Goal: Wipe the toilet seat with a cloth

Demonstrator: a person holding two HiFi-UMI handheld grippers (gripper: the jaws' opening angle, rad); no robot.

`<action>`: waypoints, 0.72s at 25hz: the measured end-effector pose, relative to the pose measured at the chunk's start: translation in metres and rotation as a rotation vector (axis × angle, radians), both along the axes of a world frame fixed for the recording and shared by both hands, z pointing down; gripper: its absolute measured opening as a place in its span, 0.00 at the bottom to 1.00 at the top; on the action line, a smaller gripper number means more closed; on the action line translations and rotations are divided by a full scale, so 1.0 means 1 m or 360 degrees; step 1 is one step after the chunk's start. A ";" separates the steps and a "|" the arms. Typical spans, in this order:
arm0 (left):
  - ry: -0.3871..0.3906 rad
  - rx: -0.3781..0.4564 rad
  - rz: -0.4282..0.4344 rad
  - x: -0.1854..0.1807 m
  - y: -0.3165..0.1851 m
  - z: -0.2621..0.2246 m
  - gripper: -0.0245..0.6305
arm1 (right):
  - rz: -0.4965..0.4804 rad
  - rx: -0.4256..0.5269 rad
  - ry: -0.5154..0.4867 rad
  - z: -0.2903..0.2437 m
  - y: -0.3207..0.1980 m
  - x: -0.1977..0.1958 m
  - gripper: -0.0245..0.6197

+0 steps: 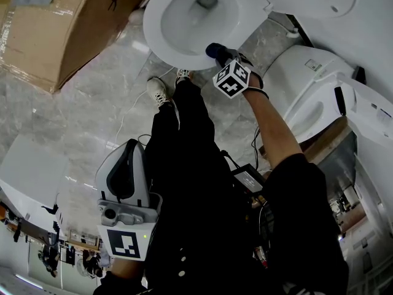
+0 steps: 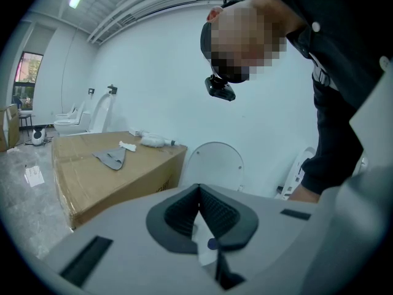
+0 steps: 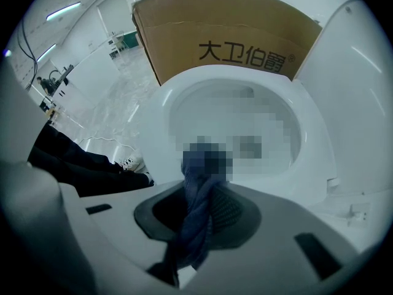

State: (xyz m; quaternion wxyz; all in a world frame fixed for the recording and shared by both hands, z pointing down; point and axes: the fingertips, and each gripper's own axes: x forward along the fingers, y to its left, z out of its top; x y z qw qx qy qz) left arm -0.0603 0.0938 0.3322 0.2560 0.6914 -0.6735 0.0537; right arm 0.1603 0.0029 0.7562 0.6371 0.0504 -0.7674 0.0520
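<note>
- While the right gripper (image 1: 216, 53) clamps the dark blue cloth (image 3: 195, 223), the cloth sits on the near front rim of the toilet seat (image 1: 161, 39).
- The seat ring lies straight ahead of the jaws, curving away both sides.
- The left gripper (image 2: 200, 221), jaws together and empty, hangs well back. The right is nearer!

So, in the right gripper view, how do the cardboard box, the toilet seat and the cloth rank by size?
1. toilet seat
2. cardboard box
3. cloth, smallest despite being nearest the camera, held in the right claw
</note>
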 end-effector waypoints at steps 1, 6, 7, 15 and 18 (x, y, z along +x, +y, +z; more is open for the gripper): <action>0.0000 0.0000 -0.0001 0.000 0.001 0.000 0.05 | -0.0006 -0.0008 -0.0004 0.000 0.003 -0.002 0.17; 0.0003 0.0000 -0.0003 0.001 0.003 0.000 0.05 | 0.0013 -0.0035 -0.0032 0.000 0.013 -0.008 0.17; 0.0002 0.0001 -0.0003 0.001 0.003 0.000 0.05 | 0.0015 -0.0040 -0.0037 0.000 0.016 -0.010 0.17; 0.0008 -0.0006 -0.0014 0.001 0.006 0.002 0.05 | -0.0051 -0.0083 -0.0101 0.000 0.042 -0.030 0.17; 0.0006 -0.0003 -0.0020 0.000 0.006 0.002 0.05 | -0.0119 -0.0097 -0.0119 0.000 0.053 -0.039 0.17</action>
